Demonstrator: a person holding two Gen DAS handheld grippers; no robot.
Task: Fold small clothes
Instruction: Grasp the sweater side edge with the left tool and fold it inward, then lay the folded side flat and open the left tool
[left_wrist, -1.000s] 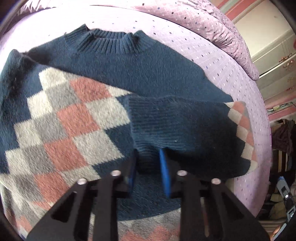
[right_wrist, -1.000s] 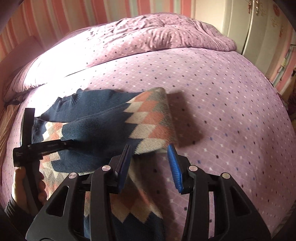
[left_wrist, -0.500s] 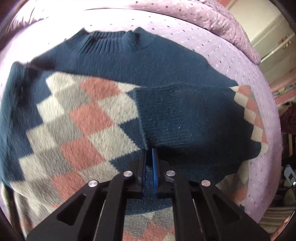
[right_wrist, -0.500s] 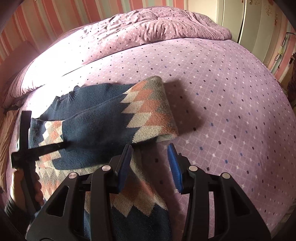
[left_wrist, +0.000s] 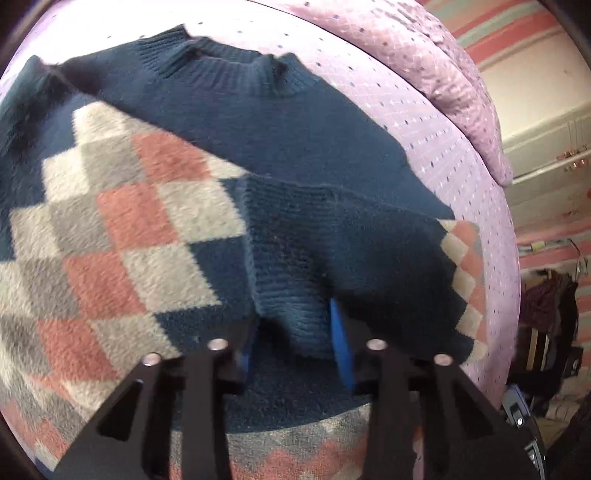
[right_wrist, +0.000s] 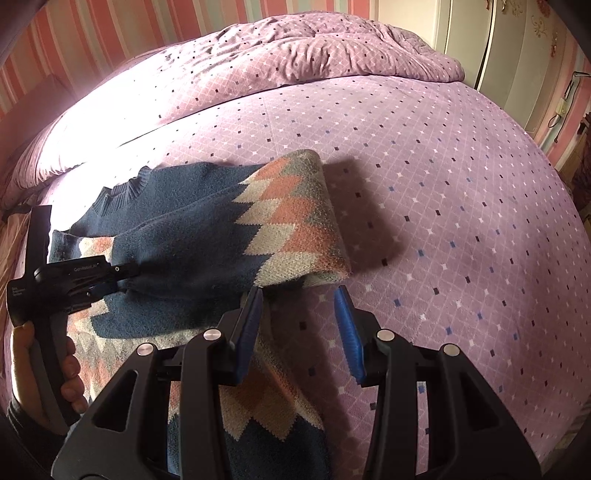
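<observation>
Navy argyle sweater (left_wrist: 280, 147) lies flat on the purple bed (right_wrist: 424, 192), sleeve (right_wrist: 229, 236) folded across its chest. Left gripper (left_wrist: 295, 343) jaws just opened w/ the cuff loose between them. Right gripper (right_wrist: 301, 325) jaws part open, empty, at the sweater's edge.

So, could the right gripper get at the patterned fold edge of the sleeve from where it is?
Probably yes. The right gripper hangs open just short of the sleeve's patterned fold, nothing lying between. The left gripper works at the cuff, well off to the side on the bedspread.
</observation>
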